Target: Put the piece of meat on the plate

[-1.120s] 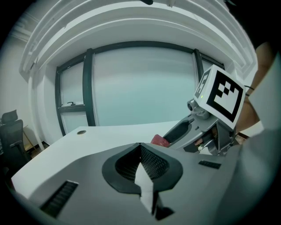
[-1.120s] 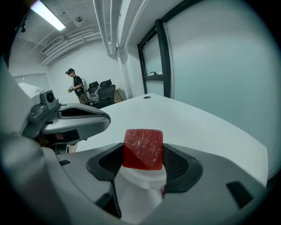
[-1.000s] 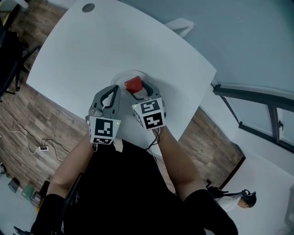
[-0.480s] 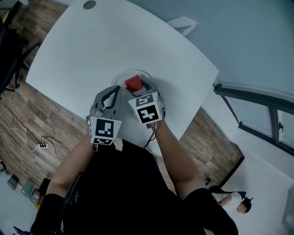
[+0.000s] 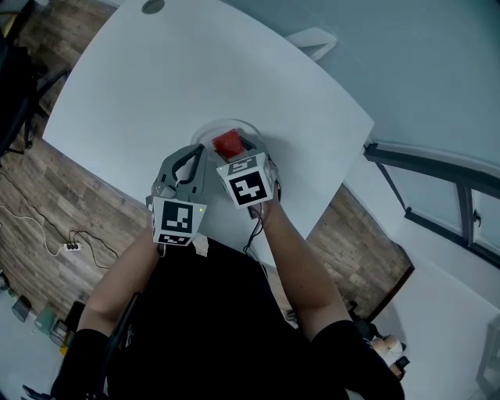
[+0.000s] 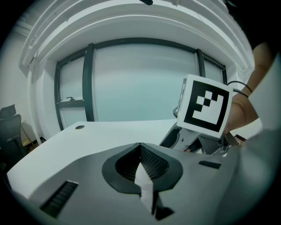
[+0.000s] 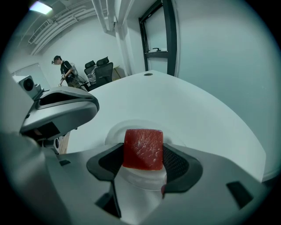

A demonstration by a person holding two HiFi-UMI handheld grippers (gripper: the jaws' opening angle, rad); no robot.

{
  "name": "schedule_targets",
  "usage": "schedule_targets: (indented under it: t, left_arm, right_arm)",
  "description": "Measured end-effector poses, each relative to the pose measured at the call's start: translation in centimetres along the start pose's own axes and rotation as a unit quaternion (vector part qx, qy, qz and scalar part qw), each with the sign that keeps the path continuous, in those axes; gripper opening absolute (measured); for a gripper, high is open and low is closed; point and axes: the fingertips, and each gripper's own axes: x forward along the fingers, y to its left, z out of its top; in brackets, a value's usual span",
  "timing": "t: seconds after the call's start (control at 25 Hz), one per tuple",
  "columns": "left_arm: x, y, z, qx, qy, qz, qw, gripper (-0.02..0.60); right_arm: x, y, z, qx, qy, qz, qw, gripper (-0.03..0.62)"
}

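Observation:
My right gripper (image 5: 237, 150) (image 7: 143, 154) is shut on a red cube of meat (image 5: 228, 142) (image 7: 143, 148), one pad against each side. It hangs tilted steeply down just over a round white plate (image 5: 201, 130) (image 7: 115, 131) on the white table (image 5: 141, 86). The gripper hides the plate's near half in the head view. My left gripper (image 5: 190, 155) (image 6: 140, 147) is beside it on the left, shut and empty, its tip over the table by the plate's left rim. The right gripper's marker cube (image 6: 205, 110) fills the right of the left gripper view.
A round cable hole (image 5: 153, 7) (image 7: 148, 74) lies at the table's far end. The table's near edge runs just under my hands, with wood floor and a power strip (image 5: 70, 248) below. A person (image 7: 66, 69) and office chairs (image 7: 99, 69) stand far off.
My right gripper has sunk a little and tipped steeper, bringing the meat closer to the plate. The left gripper has kept still.

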Motion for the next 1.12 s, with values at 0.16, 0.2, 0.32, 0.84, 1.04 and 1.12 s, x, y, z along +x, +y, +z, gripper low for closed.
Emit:
schedule_targets:
  t: [0.16,0.2,0.32,0.84,1.04,1.12]
  left_arm:
    - [0.0,0.0,-0.3,-0.001,0.004,-0.002,1.0000,-0.005]
    - [0.0,-0.1,-0.4,-0.002,0.005,-0.003,1.0000,-0.005]
    - [0.1,0.0,-0.5,-0.003,0.007,-0.003,1.0000,-0.005]
    - [0.3,0.1,-1.0,-0.008,0.010,-0.008,0.9999,-0.005]
    - [0.4,0.2,-1.0,-0.008,0.011,-0.009,0.9999,-0.005]
    - [0.3,0.3,-1.1,-0.008,0.011,-0.009,0.9999,-0.005]
  right_arm:
    - [0.4,-0.1,0.0,0.000,0.007,-0.001,1.000,0.278]
    - [0.4,-0.1,0.0,0.000,0.009,-0.002,1.000,0.278]
    - [0.7,-0.2,-0.1,0.001,0.014,-0.004,1.000,0.278]
    - [1.4,0.0,-0.7,0.000,0.036,0.003,0.999,0.278]
    - [1.4,0.0,-0.6,0.002,0.031,0.012,0.999,0.278]
    - [1.4,0.0,-0.6,0.002,0.026,0.008,1.000,0.279]
